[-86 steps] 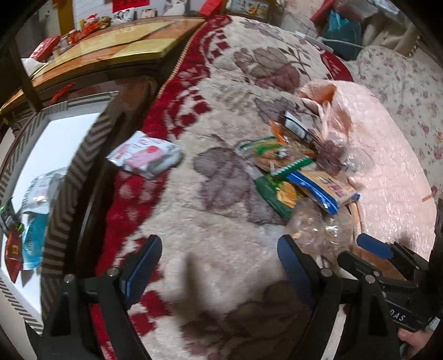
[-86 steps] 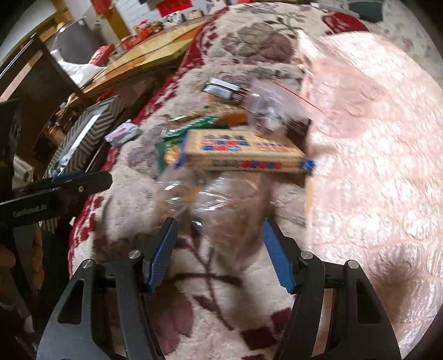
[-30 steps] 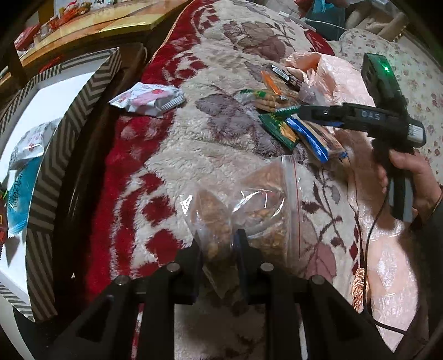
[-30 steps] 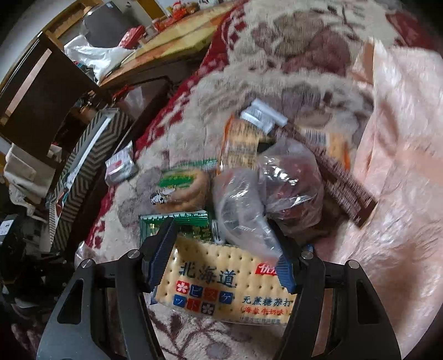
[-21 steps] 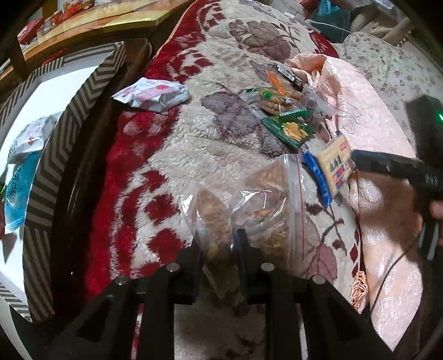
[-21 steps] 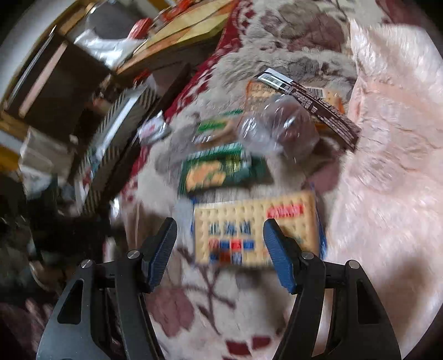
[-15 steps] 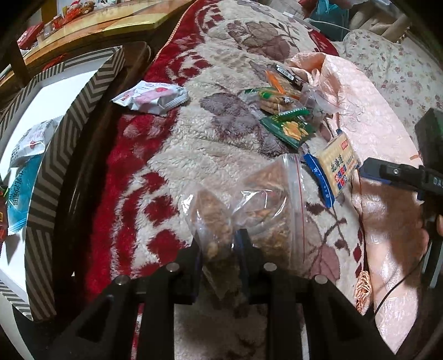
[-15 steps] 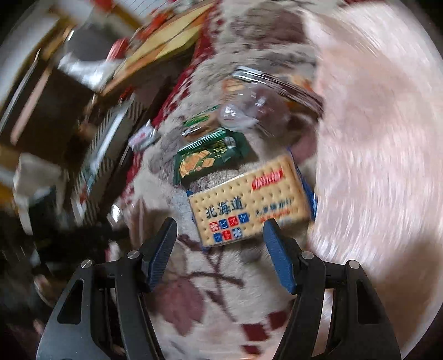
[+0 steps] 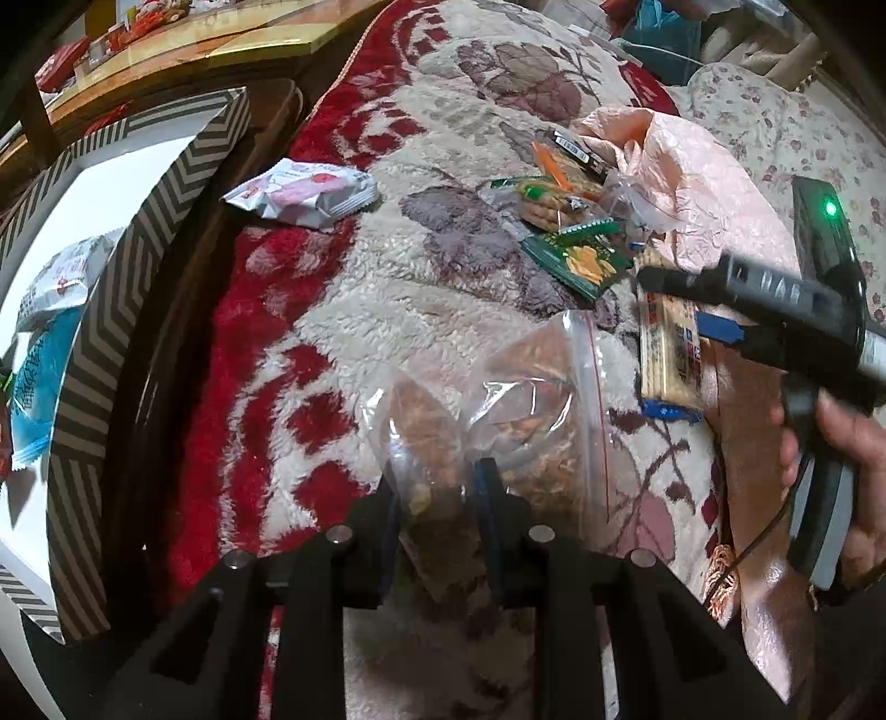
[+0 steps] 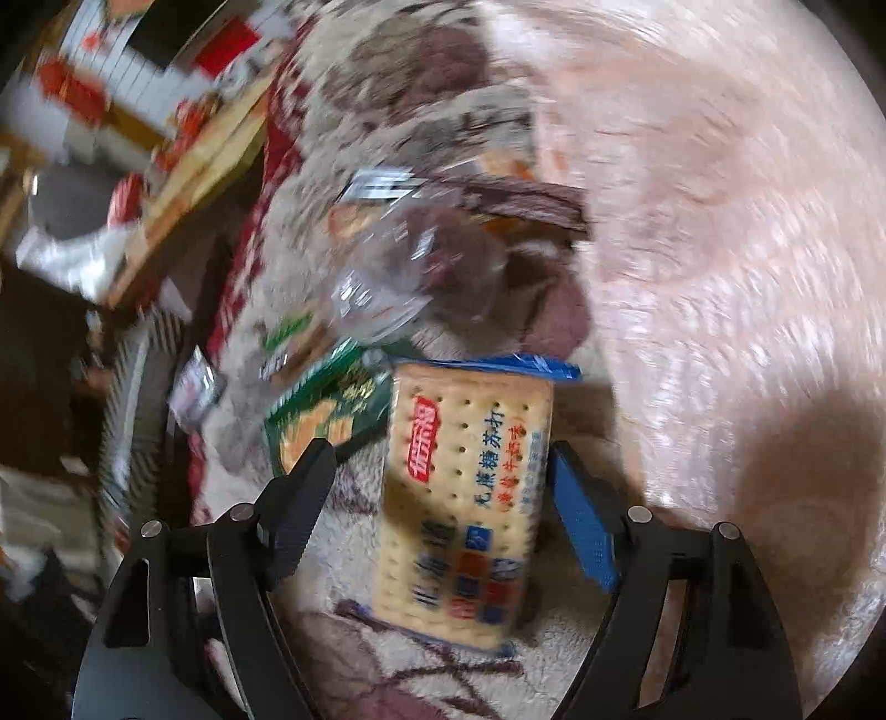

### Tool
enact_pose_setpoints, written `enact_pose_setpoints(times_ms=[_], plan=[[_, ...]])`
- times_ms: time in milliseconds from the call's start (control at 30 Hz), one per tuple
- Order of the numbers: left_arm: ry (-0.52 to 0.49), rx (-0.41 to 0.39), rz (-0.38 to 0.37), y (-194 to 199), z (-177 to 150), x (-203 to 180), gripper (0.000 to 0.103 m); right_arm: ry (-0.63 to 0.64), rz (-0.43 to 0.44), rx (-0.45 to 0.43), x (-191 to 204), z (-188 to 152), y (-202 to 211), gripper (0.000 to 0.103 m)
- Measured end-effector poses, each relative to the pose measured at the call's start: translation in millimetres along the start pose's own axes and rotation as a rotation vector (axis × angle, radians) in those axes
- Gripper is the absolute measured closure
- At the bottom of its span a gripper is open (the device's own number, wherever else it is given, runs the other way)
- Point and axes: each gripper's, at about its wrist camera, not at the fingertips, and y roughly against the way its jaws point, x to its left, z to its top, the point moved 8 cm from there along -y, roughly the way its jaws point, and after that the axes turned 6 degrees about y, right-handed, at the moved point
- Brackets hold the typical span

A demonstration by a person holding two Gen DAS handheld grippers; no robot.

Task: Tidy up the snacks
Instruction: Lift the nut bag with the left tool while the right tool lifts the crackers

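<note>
My left gripper (image 9: 434, 487) is shut on a clear zip bag of brown snacks (image 9: 520, 404) that rests on the red and cream blanket. My right gripper (image 10: 443, 487) is open and straddles a yellow cracker packet with blue ends (image 10: 465, 498), which lies flat between its fingers; the packet also shows in the left wrist view (image 9: 667, 343). A green cracker pack (image 10: 326, 410) lies just left of it. A clear bag of dark snacks (image 10: 432, 266) and a brown bar (image 10: 526, 202) lie beyond. The right wrist view is blurred.
A striped box (image 9: 122, 310) with white inside holds blue and white packets (image 9: 44, 332) at the left. A pink-and-white packet (image 9: 304, 191) lies on the blanket near it. A pink quilt (image 10: 720, 249) covers the right side. A wooden table (image 9: 194, 44) stands behind.
My right gripper has swung over the cracker packet, which now lies lengthwise between its open fingers. My left gripper stays shut on the zip bag in the same place.
</note>
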Motion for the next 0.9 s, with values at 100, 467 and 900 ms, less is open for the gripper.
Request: enact_pose_setpoints(times_ms=[100,467,900], plan=[[0.009,-0.006,0.004,0,4,-2,0.052,0.092,-0.068,0.004,0,-8,1,0.024],[-0.022,-0.008,-0.049,-14,6,-25,0.053,0.274,-0.121,-0.011,-16,-34,-1,0.048],[-0.058,-0.085,-0.063,22,8,-26,0.078,0.302,0.021,-0.054,24,-48,33,0.049]])
